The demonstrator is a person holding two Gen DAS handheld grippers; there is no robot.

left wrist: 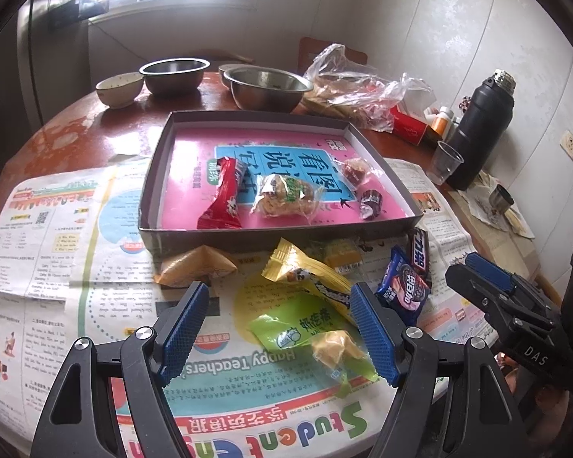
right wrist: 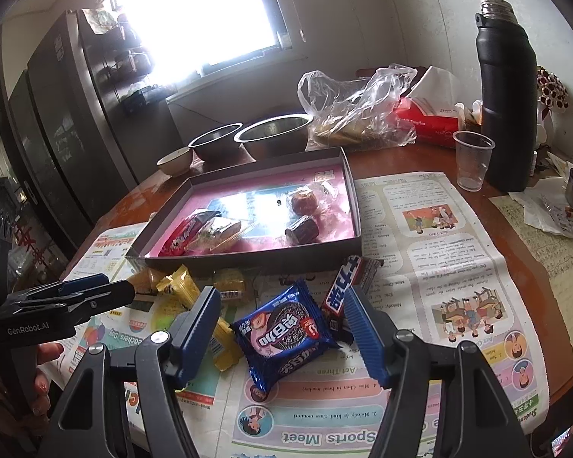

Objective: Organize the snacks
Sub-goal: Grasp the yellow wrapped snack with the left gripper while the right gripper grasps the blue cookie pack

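Left gripper [left wrist: 279,324] stands wide open over the green packet [left wrist: 305,330] on the newspaper [left wrist: 57,252], holding nothing, apparently lining up a pick. Right gripper [right wrist: 280,328], also open and empty, brackets the blue biscuit pack [right wrist: 286,334]. Four snacks already lie in the tray [left wrist: 154,175]. Sun glare hides the tray's printing in the right view.

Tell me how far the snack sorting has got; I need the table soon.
Done: four snacks lie in the shallow pink-lined box, among them a red wrapped bar. In hand: nothing; both the left gripper and right gripper have open, empty jaws, the right framing the blue cookie packet. Left: that packet, the green pouch and roughly five more wrappers on the newspaper.
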